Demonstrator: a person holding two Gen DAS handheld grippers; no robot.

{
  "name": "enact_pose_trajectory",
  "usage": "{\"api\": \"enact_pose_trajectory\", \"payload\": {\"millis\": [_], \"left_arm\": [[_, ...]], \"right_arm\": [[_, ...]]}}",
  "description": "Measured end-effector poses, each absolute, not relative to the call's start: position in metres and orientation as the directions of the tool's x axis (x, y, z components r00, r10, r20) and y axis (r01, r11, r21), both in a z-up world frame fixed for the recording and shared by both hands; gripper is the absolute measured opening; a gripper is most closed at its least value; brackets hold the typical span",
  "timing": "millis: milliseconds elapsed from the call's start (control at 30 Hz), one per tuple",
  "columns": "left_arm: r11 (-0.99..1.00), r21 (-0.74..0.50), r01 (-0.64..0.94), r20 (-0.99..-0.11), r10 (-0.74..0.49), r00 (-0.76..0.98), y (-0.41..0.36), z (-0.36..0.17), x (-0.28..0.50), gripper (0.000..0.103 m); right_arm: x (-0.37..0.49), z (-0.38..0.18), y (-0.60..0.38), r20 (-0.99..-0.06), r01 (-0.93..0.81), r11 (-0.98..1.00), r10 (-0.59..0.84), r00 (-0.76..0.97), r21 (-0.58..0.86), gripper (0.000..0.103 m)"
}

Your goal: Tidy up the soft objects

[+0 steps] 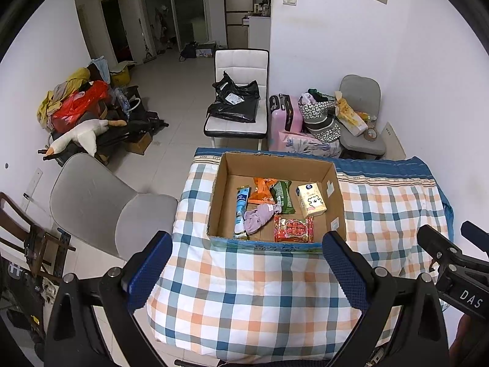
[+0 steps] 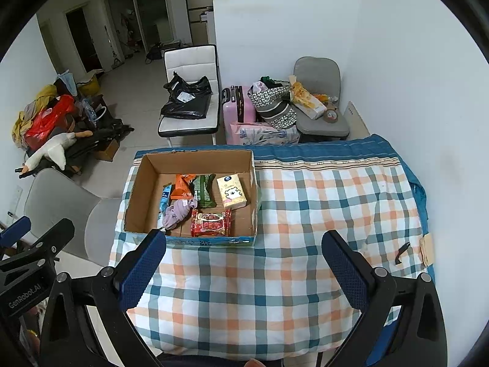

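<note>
Plaid quilt [image 2: 275, 275] covers the table as a work surface, cardboard box [image 2: 143, 180] sits far-left as the bin. Soft stuff's inside — lilac cloth [image 2: 178, 211] beside red wipes pack [image 2: 211, 223]. Left gripper [image 1: 247, 263] and right gripper [image 2: 244, 260] hover near, both spread wide, empty.

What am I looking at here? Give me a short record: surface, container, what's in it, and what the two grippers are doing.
surface: checked blanket
container: open cardboard box, on the blanket
contents: tissue pack, red packet, green packet, orange packet, blue tube, purple cloth
left gripper: open, empty, near side of the box
right gripper: open, empty, over the blanket
</note>
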State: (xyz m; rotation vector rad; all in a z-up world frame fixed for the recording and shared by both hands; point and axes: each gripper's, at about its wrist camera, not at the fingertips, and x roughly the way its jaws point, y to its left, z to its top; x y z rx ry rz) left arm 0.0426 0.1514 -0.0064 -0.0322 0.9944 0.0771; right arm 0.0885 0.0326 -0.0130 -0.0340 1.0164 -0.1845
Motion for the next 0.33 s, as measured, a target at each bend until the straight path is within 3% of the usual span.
{"api": "enact_pose_trajectory", "payload": {"millis": [333], "left_arm": [[0.997,0.006,-0.078,-0.838,0.047,0.544,0.1516,-0.0055,0.0453,0.101]], "right_arm": [[0.0897,-0.014,0.0315,-0.843,0.133,0.985,-0.165,0.512,-0.112,0.103]]}}
